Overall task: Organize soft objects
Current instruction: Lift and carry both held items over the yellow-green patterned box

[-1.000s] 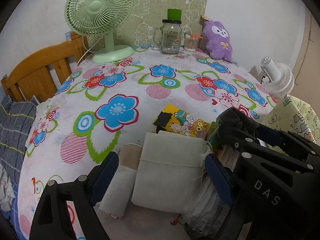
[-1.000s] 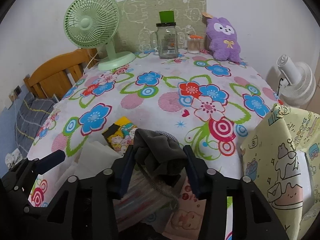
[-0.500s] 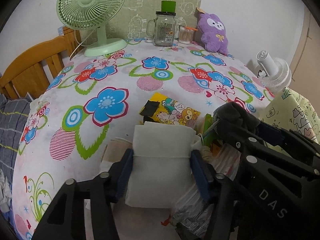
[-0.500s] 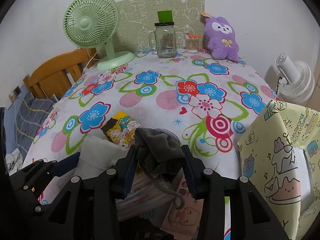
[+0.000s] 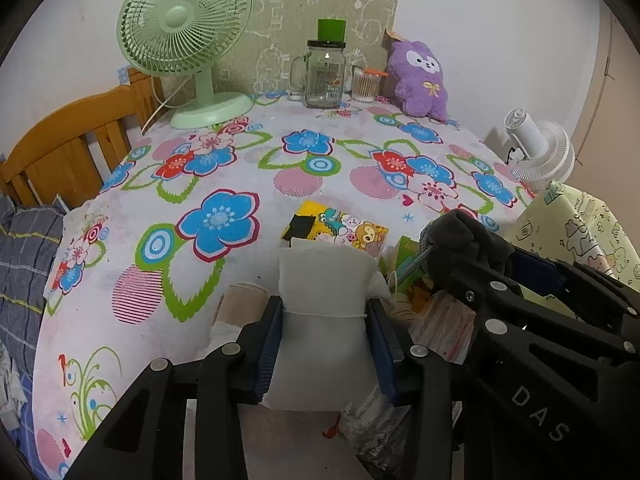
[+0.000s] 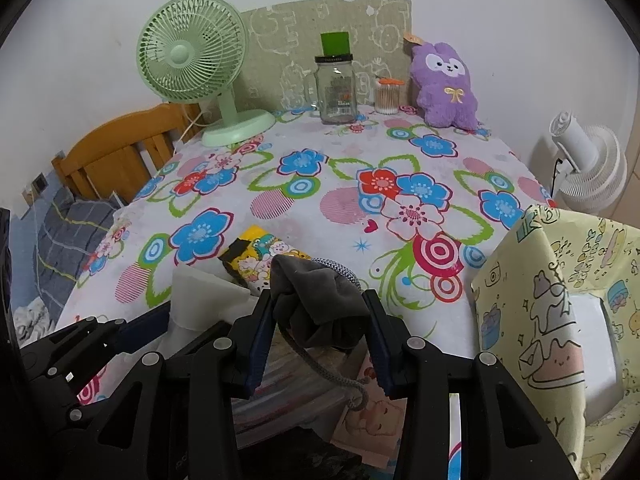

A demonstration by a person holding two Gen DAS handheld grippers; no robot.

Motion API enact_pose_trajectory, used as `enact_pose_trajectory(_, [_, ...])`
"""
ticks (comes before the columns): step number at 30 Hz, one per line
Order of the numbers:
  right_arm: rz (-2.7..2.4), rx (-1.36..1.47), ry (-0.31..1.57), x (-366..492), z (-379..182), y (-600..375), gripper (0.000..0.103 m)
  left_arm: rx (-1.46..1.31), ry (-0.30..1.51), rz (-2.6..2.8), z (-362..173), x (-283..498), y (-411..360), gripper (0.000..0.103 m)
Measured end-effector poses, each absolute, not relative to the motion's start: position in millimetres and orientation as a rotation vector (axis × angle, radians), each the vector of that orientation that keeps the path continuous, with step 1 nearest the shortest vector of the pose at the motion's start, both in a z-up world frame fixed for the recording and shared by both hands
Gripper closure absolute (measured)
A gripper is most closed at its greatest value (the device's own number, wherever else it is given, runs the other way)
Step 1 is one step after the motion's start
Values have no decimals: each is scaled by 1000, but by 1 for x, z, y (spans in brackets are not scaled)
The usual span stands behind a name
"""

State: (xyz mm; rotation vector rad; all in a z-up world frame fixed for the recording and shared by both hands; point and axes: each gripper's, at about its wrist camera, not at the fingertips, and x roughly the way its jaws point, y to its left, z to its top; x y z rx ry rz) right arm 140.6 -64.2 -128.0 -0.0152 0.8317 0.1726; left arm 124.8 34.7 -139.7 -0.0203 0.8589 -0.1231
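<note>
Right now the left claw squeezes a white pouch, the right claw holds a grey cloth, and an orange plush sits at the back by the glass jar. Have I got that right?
Nearly. The plush is purple, not orange, as the right wrist view shows. The rest stands: the left claw has just closed on the white pouch, the right claw holds the grey cloth, and the jar is at the back.

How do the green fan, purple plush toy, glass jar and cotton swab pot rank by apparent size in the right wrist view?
Largest to smallest:
1. Green fan
2. Purple plush toy
3. Glass jar
4. Cotton swab pot
All stand at the far edge, so nearness hardly skews this.
</note>
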Motion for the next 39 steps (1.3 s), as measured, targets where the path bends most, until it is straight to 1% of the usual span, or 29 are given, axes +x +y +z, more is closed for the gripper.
enact_pose_trajectory(10, [176, -7, 793, 132, -110, -64, 56, -9, 811, -119, -121, 116, 33, 61])
enact_pose_trajectory(39, [163, 0, 637, 98, -36, -77, 56, 10, 647, -122, -54, 87, 17, 61])
